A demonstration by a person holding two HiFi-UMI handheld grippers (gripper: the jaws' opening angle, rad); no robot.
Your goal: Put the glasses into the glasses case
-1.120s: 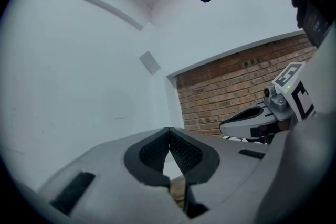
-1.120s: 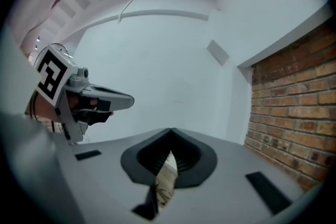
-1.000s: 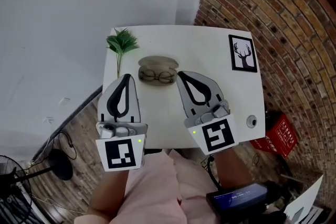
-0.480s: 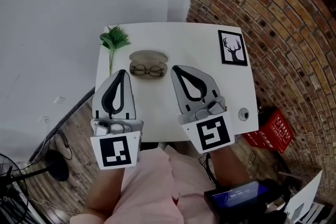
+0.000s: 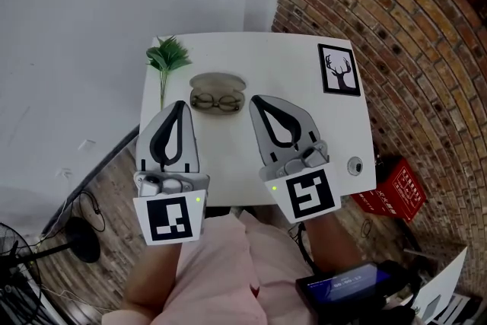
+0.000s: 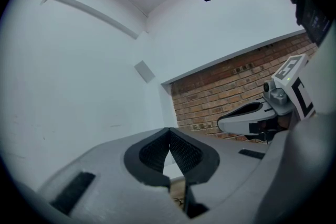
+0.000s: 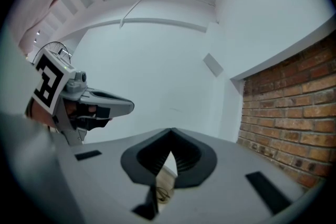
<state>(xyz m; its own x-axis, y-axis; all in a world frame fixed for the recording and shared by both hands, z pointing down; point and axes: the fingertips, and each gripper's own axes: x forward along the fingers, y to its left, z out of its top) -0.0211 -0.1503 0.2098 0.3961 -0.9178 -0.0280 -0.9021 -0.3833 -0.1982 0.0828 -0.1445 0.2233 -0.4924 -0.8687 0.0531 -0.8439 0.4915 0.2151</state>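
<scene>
On the white table (image 5: 251, 49) lies an open beige glasses case (image 5: 218, 81). The dark-rimmed glasses (image 5: 217, 100) lie at its near half; whether they rest inside it I cannot tell. My left gripper (image 5: 181, 104) hovers just left of the glasses, shut, with nothing in it. Just right of them my right gripper (image 5: 255, 99) is shut and empty too. In the left gripper view the left gripper (image 6: 169, 129) has its jaws touching. The right gripper (image 7: 170, 131) has its jaws closed as well, and below the tips a sliver of the case (image 7: 163, 191) shows.
A green plant sprig (image 5: 167, 57) lies at the table's back left. A framed deer picture (image 5: 338, 70) lies at the back right. A small round object (image 5: 354, 166) sits near the front right corner. A red box (image 5: 399, 194) stands on the floor to the right.
The head view has shifted a little, so the table sits slightly higher and further left in it. Both grippers stay shut, in about the same place in front of the case.
</scene>
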